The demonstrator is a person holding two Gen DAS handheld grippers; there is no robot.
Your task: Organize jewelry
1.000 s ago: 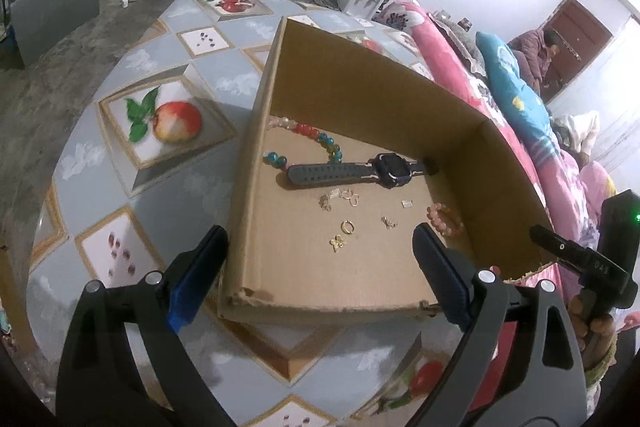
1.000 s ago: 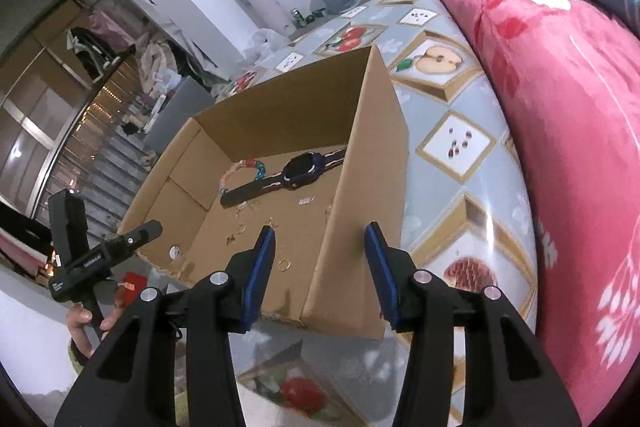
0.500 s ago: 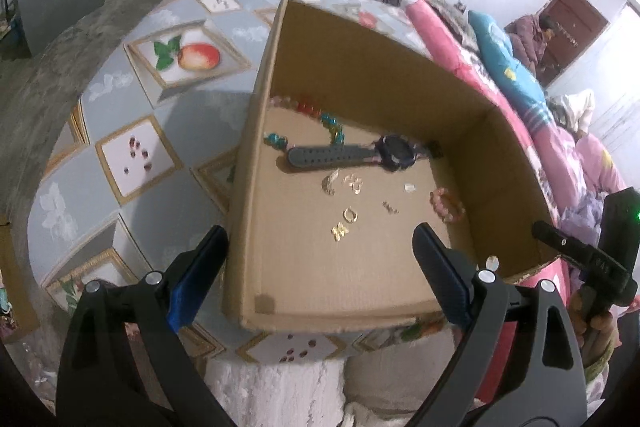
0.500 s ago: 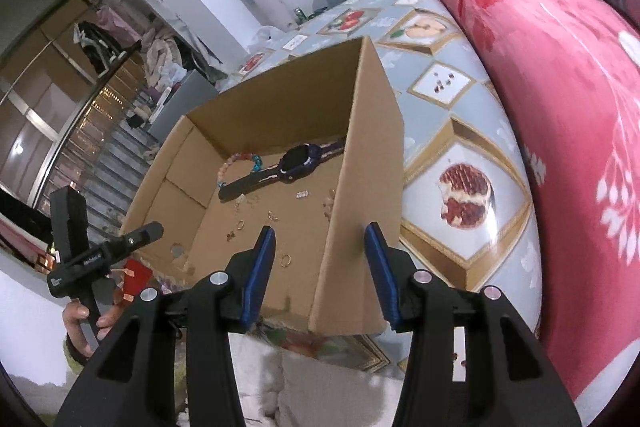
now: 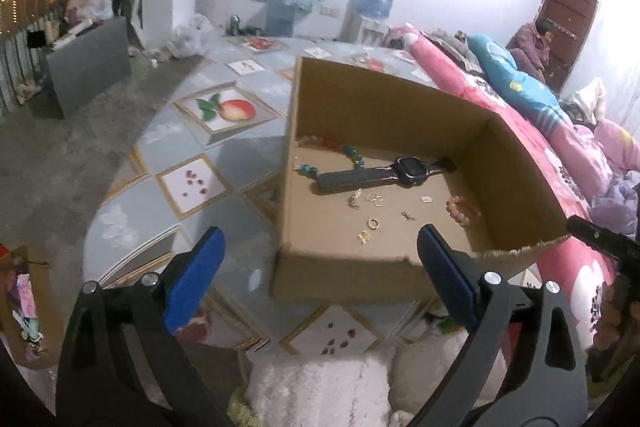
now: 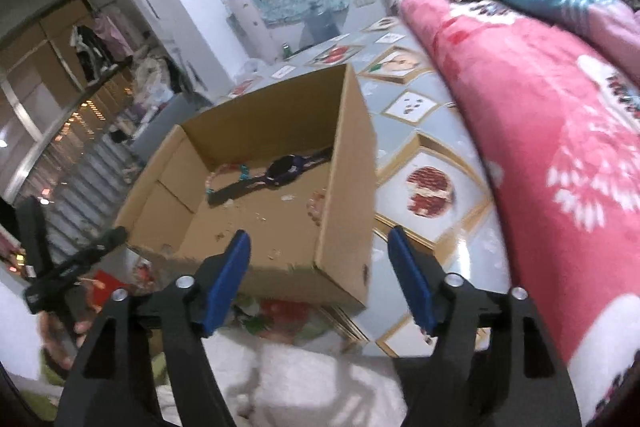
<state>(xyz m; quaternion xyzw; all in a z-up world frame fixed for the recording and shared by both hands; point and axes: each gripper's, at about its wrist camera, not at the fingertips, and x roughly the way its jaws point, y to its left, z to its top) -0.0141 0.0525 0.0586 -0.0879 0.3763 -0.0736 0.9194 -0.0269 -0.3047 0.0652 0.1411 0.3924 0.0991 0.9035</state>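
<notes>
- Left wrist view: the left hand-held gripper (image 5: 318,269) hangs with its blue fingers spread wide and nothing between them, short of the near wall of the cardboard box (image 5: 400,115) on the tiled table (image 5: 192,187).
- On the box floor lie a dark watch (image 5: 386,173), a multicoloured bead bracelet (image 5: 344,151) behind its strap, a pink bead bracelet (image 5: 464,211) by the right wall, and small gold pieces: a ring (image 5: 373,223), a butterfly-shaped charm (image 5: 364,237) and a few earrings (image 5: 366,198) just in front of the watch.
- The jewelry is all inside the box but loosely scattered. That fits either pieces laid in and waiting to be grouped, or a finished gathering into the box; the views do not settle which.
- Right wrist view: the right hand-held gripper (image 6: 318,285) is likewise wide and empty, level with the box's near right corner. The watch (image 6: 286,167) and the bracelets show inside; the small pieces are too blurred to pick out.
- If any piece is handled, my judgement is to come down over the wall rather than through it, narrow the fingers well before touching, and take the flat gold bits from above at their edges, since they lie close together and would slide on cardboard.
- A person sits in the far doorway, well clear of the work.
</notes>
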